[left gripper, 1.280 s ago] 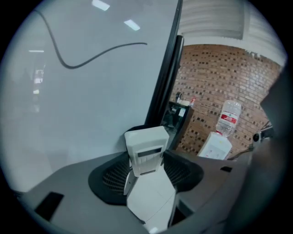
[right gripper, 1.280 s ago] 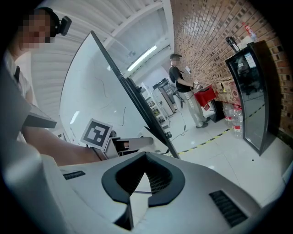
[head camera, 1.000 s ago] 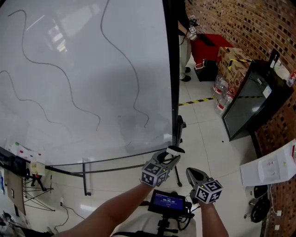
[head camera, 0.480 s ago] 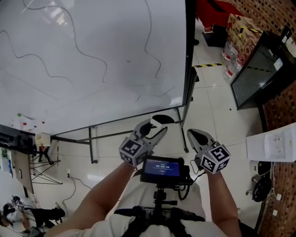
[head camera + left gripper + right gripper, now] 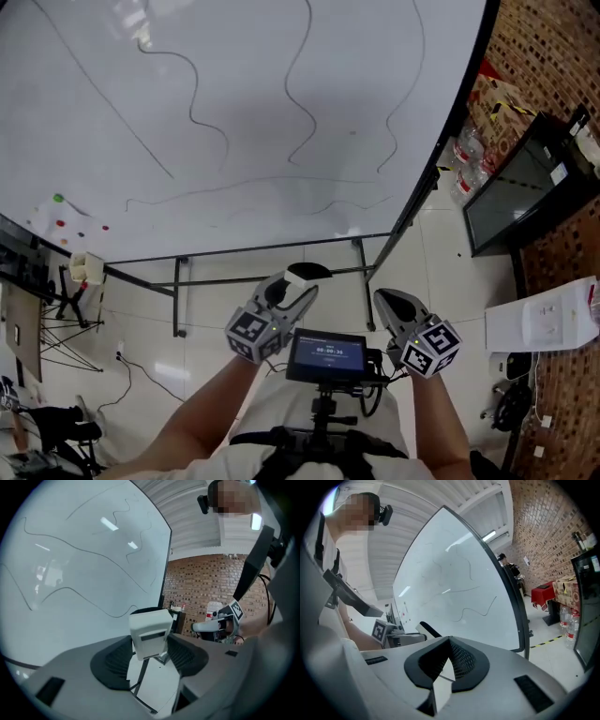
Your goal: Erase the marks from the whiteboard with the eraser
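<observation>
The whiteboard [image 5: 234,103] fills the top of the head view, with several thin wavy black lines drawn over it. My left gripper [image 5: 292,286] is held below the board's lower edge and is shut on a white eraser [image 5: 306,273] with a black underside. In the left gripper view the eraser [image 5: 150,632] stands pinched between the two dark pads, and the whiteboard [image 5: 84,564] lies ahead on the left. My right gripper [image 5: 386,305] is held beside it, shut with nothing in it; its pads [image 5: 450,663] meet.
The board's black stand [image 5: 178,295] has legs on the tiled floor. A small screen [image 5: 325,355] is mounted at my chest between the grippers. A black cabinet [image 5: 525,187], cardboard box and water bottles stand at the right by the brick wall. A tripod [image 5: 66,300] stands at the left.
My view has swung right and up along the board, so more of its marked surface shows. Both grippers have kept their places low in the view, the left still holding the eraser.
</observation>
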### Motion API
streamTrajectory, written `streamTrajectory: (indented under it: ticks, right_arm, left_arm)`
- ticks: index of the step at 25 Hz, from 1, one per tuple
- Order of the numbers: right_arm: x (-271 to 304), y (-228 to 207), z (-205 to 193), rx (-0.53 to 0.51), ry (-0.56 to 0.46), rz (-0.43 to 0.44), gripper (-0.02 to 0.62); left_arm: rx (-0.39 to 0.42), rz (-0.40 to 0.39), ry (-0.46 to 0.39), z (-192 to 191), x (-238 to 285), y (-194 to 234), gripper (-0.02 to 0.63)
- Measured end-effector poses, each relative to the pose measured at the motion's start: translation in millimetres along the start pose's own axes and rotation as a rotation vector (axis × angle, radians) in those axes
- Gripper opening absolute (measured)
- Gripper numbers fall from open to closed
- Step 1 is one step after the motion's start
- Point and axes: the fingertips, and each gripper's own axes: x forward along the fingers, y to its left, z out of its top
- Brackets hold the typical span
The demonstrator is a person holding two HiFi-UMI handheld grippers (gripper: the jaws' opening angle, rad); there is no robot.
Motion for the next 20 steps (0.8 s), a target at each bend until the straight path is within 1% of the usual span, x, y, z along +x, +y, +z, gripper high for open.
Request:
streamTrajectory:
  ticks: [4, 9, 12, 15, 20]
  right_arm:
    - [5, 41, -1, -0.019, -0.002, 0.015, 0.008]
    - [12, 82, -4, -0.038, 0.000, 0.045, 0.008]
    - [16, 101, -4, -0.053, 0.003, 0.061, 0.008]
    - [21, 119, -6, -0.070, 0.011, 0.078, 0.008]
    - [26, 145, -15, -0.104, 0.027, 0.098, 0.008]
  left_arm:
    - [-0.015, 0.026, -0.010, -5, -45, 7, 0.267]
    - [-0.027, 0.040, -0.032, -9, -82, 8, 0.267]
    - [-0.016, 0.048, -0.047, -10, -101, 9, 0.267]
    - [-0.031, 0.065, -0.065, -13, -119, 11, 0.267]
    - [-0.032, 0.090, -0.073, -21, -147, 13, 0.267]
